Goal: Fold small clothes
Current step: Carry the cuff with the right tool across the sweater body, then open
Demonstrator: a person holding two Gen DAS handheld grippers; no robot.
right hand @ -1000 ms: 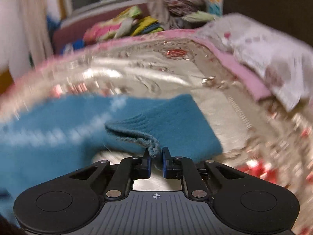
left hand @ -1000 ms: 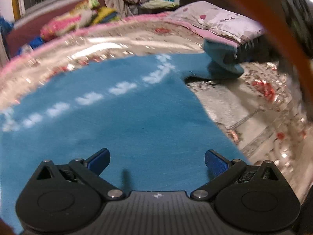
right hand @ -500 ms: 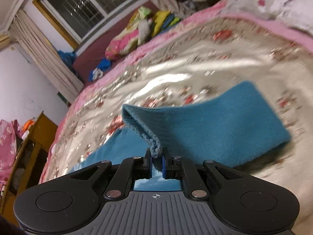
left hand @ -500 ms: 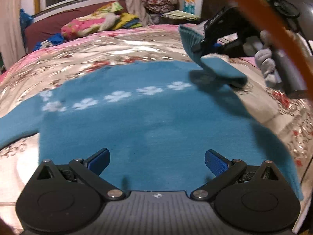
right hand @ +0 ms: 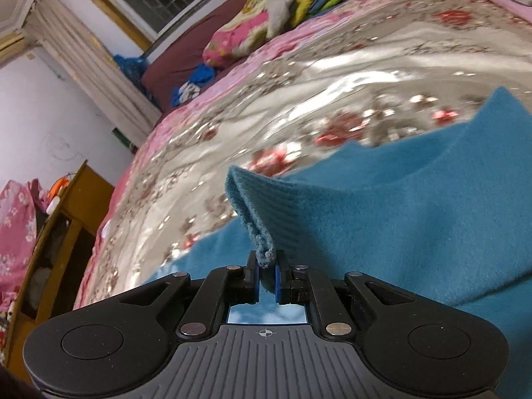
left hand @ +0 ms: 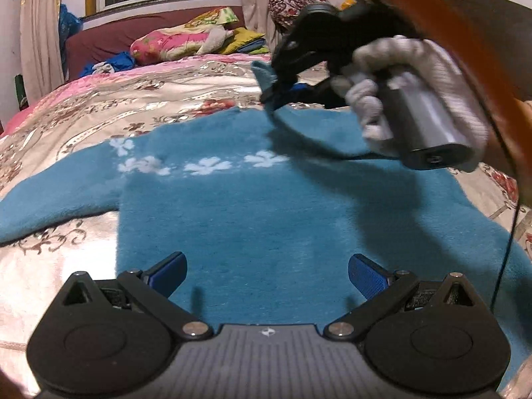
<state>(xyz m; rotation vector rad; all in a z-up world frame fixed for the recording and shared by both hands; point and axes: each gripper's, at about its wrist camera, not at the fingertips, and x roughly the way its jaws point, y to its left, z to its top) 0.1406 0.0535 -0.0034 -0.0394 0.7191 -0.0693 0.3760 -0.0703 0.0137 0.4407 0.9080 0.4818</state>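
Note:
A small teal sweater (left hand: pixel 259 212) with a row of white flowers lies flat on the bed. My left gripper (left hand: pixel 266 274) is open and empty, low over the sweater's near hem. My right gripper (right hand: pixel 266 274) is shut on the ribbed cuff (right hand: pixel 256 229) of the sweater's right sleeve and holds it lifted above the sweater's body (right hand: pixel 415 219). In the left wrist view the right gripper (left hand: pixel 276 98) and its gloved hand (left hand: pixel 409 76) hang over the far right shoulder. The other sleeve (left hand: pixel 50 199) lies spread out to the left.
The shiny floral bedspread (left hand: pixel 133 106) covers the bed. Pillows and folded clothes (left hand: pixel 186 41) are piled at the head by a window. A wooden cabinet (right hand: pixel 50 239) stands left of the bed. A black cable (left hand: pixel 505 249) hangs at the right.
My right gripper has carried the sleeve cuff up and leftward over the sweater's body. My left gripper has stayed open over the hem while its view swung to face the sweater squarely.

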